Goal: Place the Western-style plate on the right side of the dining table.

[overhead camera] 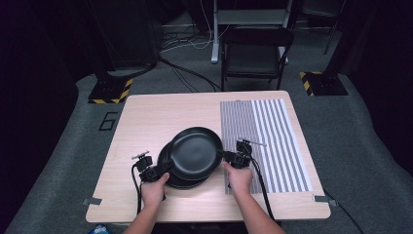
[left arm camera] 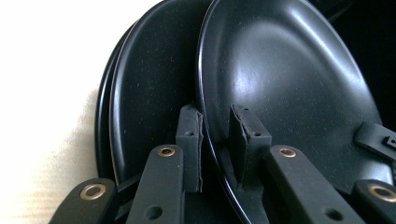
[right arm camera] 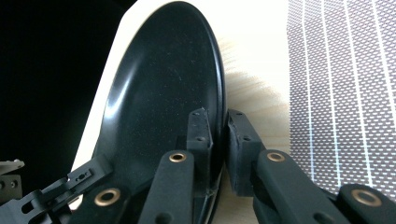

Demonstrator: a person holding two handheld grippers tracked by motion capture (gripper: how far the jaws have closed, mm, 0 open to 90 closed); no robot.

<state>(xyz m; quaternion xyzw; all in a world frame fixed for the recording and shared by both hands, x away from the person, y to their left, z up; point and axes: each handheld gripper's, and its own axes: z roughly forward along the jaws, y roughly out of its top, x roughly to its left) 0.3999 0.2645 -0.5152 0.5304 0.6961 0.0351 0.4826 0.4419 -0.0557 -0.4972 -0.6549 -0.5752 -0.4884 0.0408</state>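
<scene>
Forearms and hands enter at the near table edge, each holding a gripper against the plate stack, which serves as the landmark for every entry. Table (overhead camera: pixel 146 117): pale wood, the largest item, bearing the stack slightly near of its middle. Striped mat (overhead camera: pixel 272 141): grey and white, lying just right of the stack, its long axis running away from the person. Chair (overhead camera: pixel 255 53): dark, on the floor well beyond the stack, past the far table edge. Top plate (overhead camera: pixel 196 152): black, round, raised at a tilt over the stack and offset to the right of it, gripped at opposite rims. Lower plates (overhead camera: pixel 170 176): black, at least two by the rims seen in the left gripper view, resting on the table beneath and a little left of the top plate. Left gripper (overhead camera: pixel 155 171): at the stack's left, jaws closed on the top plate's left rim, one pad inside the bowl and one beneath. Right gripper (overhead camera: pixel 234 158): at the stack's right, jaws pinching the right rim likewise. Judgement: the mat lies directly right of the held plate, nearer the right gripper, so a rightward carry would lead with that hand.
</scene>
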